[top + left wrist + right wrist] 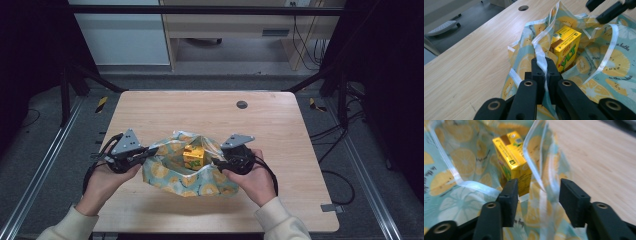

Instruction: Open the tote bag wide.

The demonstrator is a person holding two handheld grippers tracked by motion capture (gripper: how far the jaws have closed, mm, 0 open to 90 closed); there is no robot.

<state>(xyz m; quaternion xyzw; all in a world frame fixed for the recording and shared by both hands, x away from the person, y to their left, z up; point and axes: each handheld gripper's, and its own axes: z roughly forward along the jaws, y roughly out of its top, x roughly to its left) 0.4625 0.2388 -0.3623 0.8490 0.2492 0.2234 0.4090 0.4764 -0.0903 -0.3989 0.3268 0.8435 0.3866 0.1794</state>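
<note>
While the left gripper (pixel 543 72) has its jaws clamped tight on a pale strip of the bag's (pixel 186 170) rim, the right gripper (pixel 537 195) stands with its jaws apart, a fold of the rim hanging loose between them without being pressed. From above, the left gripper (pixel 145 151) is at the bag's left edge and the right gripper (pixel 216 161) at its right edge, so the mouth lies open between them. Inside the bag, a yellow drink carton (pixel 193 156) stands upright near the middle, its top below the rim.

Patterned with lemon slices on light blue, the bag sits on the near half of the wooden table (pixel 200 112), a little short of the near edge. Beyond it the tabletop is bare wood up to a small round hole (pixel 242 104) near the far edge, with open room on both sides.
</note>
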